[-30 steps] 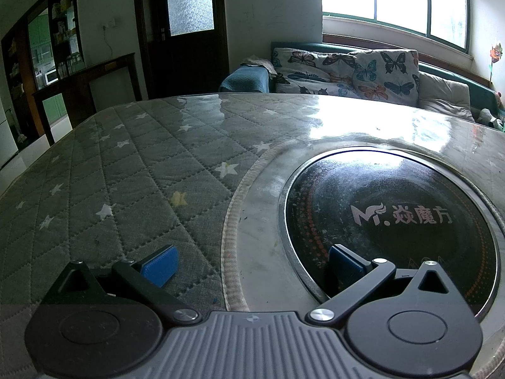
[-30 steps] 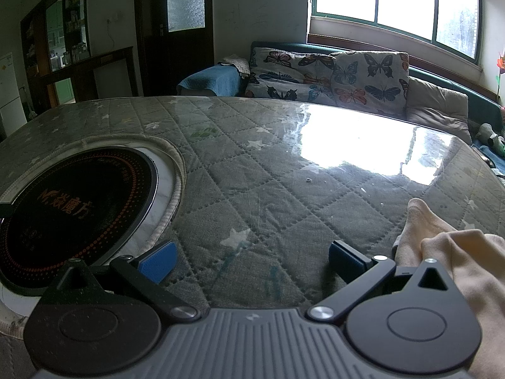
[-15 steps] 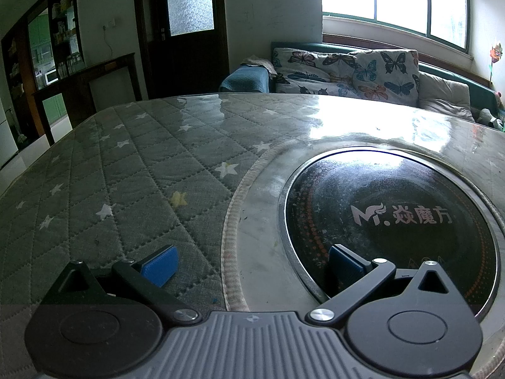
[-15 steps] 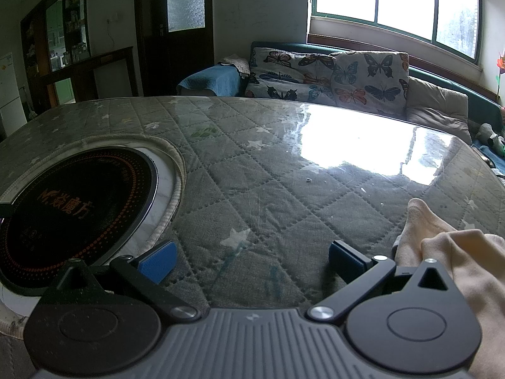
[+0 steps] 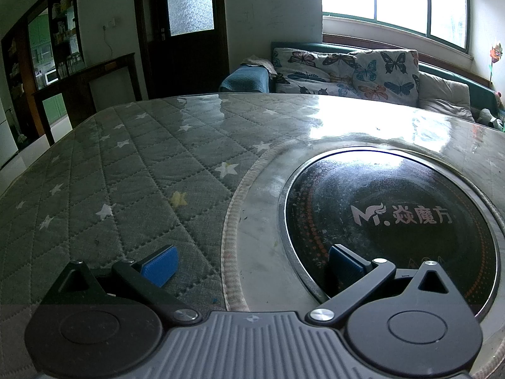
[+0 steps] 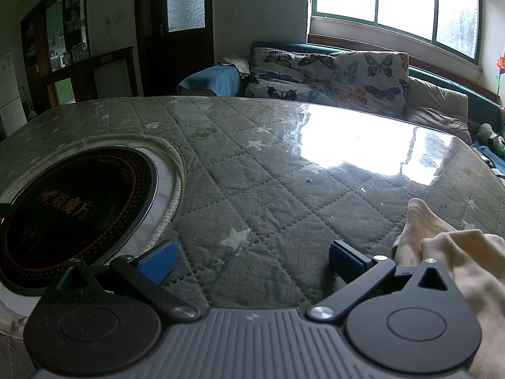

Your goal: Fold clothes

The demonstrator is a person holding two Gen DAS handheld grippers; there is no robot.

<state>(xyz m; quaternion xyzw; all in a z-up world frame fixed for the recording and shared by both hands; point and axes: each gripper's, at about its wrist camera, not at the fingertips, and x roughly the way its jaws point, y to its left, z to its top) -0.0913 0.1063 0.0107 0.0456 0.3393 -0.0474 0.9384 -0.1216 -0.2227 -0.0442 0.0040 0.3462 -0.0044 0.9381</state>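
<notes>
A cream-coloured garment (image 6: 457, 259) lies bunched at the right edge of the right wrist view, just right of my right gripper (image 6: 251, 260). That gripper is open, low over the quilted table cover (image 6: 284, 189), with nothing between its blue pads (image 6: 157, 260). No clothing shows in the left wrist view. My left gripper (image 5: 251, 263) is open too, straddling the rim of the black round cooktop (image 5: 394, 214); one blue pad (image 5: 161, 265) is over the quilt, the other over the black glass.
The table is covered by a grey-green star-patterned quilt (image 5: 126, 173) under a glossy sheet. The black cooktop (image 6: 63, 208) sits in its centre. Beyond the far edge stand a sofa with butterfly cushions (image 6: 331, 72), a dark door (image 5: 186, 31) and a shelf unit (image 5: 47, 63).
</notes>
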